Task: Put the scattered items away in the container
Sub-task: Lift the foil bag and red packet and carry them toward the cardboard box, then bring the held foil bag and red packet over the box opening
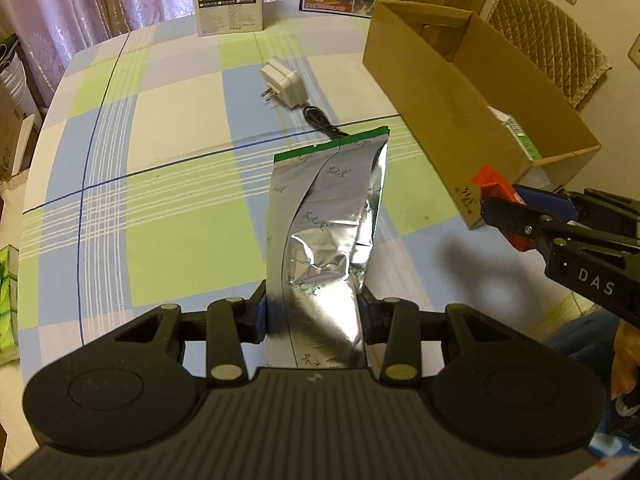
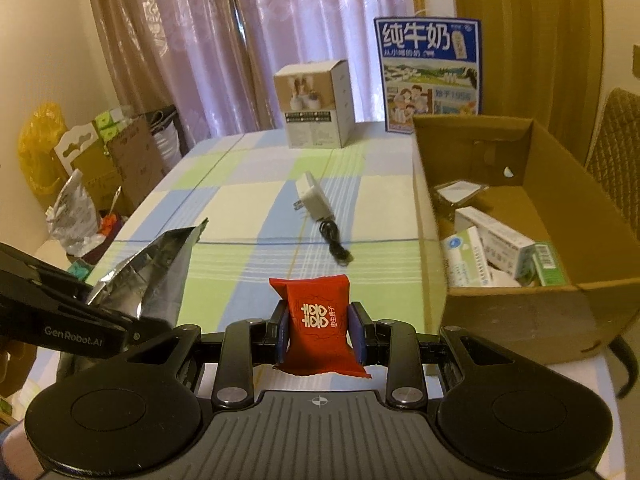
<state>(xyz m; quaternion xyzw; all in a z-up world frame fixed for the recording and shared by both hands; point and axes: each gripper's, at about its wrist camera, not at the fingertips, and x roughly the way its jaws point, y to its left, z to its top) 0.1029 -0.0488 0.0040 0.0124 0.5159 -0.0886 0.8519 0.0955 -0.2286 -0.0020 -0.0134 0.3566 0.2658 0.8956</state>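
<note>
A silver pouch (image 1: pixel 328 232) is clamped in the left gripper (image 1: pixel 314 316) and a red packet (image 2: pixel 320 320) in the right gripper (image 2: pixel 320 330), both held above the table (image 2: pixel 248 208) beside the cardboard box (image 2: pixel 520 312), into which they are probably to be carried and released next.

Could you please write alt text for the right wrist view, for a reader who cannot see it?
The right gripper holds a red packet above a checked table, beside an open cardboard box of small cartons. A white charger lies ahead; the left gripper holds a silver pouch.
</note>
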